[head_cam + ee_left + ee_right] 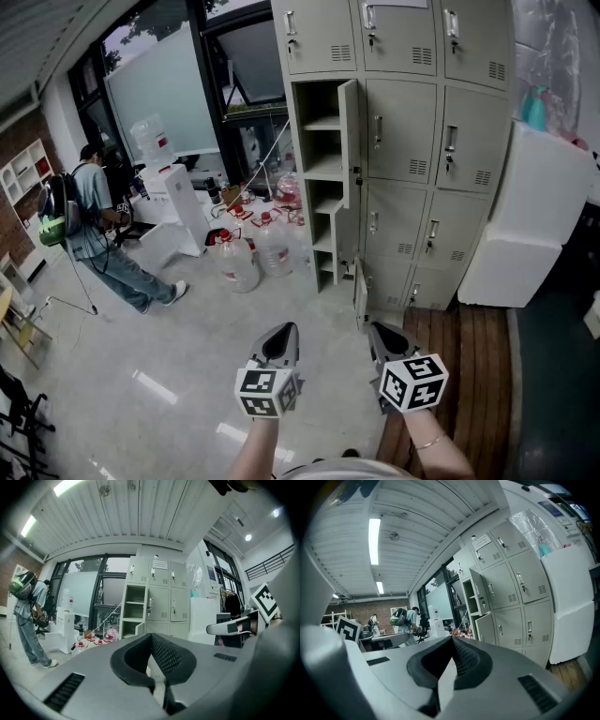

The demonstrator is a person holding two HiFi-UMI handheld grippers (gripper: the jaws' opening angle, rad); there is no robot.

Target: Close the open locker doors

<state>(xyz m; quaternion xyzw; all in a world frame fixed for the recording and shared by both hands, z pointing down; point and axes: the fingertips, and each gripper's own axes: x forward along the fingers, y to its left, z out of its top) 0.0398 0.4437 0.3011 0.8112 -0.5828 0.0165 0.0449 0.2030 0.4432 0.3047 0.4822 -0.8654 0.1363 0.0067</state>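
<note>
A beige bank of lockers stands ahead of me. Its left column is open, with bare shelves showing. The tall upper door swings out to the right, and a small lower door also stands open near the floor. My left gripper and right gripper are side by side, well short of the lockers, both shut with nothing between the fingers. The left gripper view shows the same lockers far off. In the right gripper view both open doors are visible.
Large water bottles and clutter lie on the floor left of the lockers. A water dispenser and a person with a backpack are further left. A white appliance stands right of the lockers, on wooden boards.
</note>
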